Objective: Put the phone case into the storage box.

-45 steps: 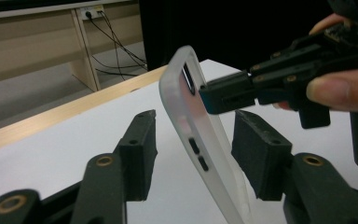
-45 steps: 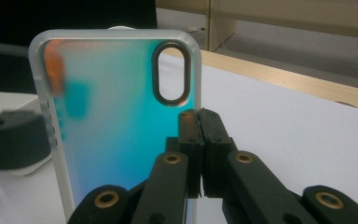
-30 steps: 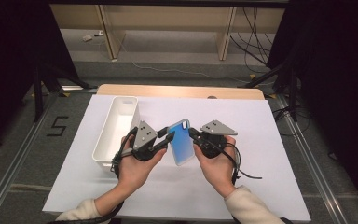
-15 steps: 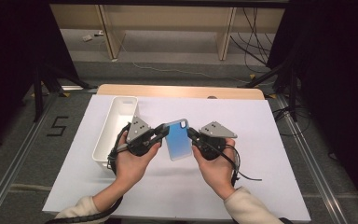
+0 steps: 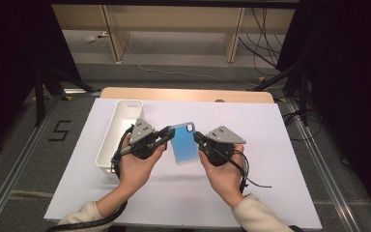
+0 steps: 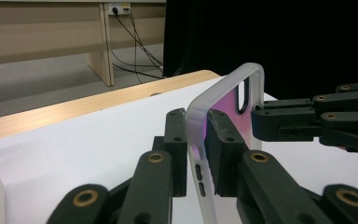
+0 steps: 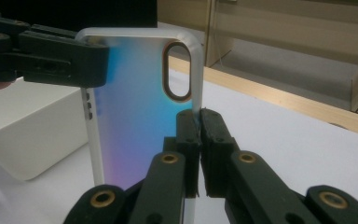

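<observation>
A blue-to-violet iridescent phone case with a clear rim hangs above the white table between the two grippers. My left gripper is shut on its left long edge; the left gripper view has the rim pinched between the black pads. These jaws have just been closing with that edge between them. My right gripper is shut on the opposite long edge, just below the oval camera cut-out in the right gripper view. Each gripper view also catches the other gripper clamped on the case's far side.
A long white tray lies on the table just left of my left hand. The white sheet covers the tabletop, with a wooden edge at the back. Cables and bench legs stand on the floor beyond.
The case has tipped a little more upright between the grippers, and my left gripper has shifted slightly along its edge. The right hand has stayed put.
</observation>
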The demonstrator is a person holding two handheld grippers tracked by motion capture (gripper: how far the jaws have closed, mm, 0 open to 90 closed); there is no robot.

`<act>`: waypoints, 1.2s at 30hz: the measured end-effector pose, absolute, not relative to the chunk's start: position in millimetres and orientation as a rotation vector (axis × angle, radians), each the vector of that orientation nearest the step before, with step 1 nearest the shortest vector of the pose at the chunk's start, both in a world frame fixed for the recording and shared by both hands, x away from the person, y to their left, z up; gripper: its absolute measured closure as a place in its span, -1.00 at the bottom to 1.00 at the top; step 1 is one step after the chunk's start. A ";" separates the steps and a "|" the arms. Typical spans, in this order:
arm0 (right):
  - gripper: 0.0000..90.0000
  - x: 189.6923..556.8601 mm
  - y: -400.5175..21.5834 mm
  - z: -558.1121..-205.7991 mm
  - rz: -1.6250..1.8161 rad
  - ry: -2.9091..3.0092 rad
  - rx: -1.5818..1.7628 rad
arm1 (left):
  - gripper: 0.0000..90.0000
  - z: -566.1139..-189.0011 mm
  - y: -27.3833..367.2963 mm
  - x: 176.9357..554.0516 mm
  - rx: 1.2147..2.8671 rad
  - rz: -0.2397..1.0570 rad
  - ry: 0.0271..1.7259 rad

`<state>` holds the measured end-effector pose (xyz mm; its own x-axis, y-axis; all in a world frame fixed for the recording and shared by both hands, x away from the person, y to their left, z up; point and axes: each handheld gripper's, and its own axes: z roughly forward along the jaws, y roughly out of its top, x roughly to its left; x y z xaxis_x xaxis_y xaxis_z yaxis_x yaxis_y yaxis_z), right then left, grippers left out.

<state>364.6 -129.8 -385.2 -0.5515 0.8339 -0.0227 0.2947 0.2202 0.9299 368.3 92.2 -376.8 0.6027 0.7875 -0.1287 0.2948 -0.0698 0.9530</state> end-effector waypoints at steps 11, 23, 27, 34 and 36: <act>0.92 362.0 -126.3 -386.6 1.322 1.965 1.022 | 0.71 -378.0 95.1 373.0 1.645 0.521 0.939; 0.89 360.2 -123.9 -388.5 1.317 1.979 1.012 | 0.81 -378.8 99.7 376.4 1.647 0.538 0.961; 0.87 358.7 -122.0 -388.0 1.336 1.989 1.001 | 0.82 -377.5 102.0 376.6 1.644 0.545 0.958; 0.85 358.5 -120.5 -389.5 1.323 1.984 0.993 | 0.83 -376.2 102.8 376.0 1.655 0.561 0.952; 0.84 358.7 -119.7 -390.1 1.324 1.997 0.990 | 0.83 -375.6 102.7 375.8 1.662 0.568 0.947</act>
<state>358.7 -119.7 -390.1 -0.5828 0.8116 -0.0404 0.2784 0.2462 0.9284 375.8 102.7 -375.6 0.5674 0.8176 -0.0976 0.2984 -0.0937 0.9498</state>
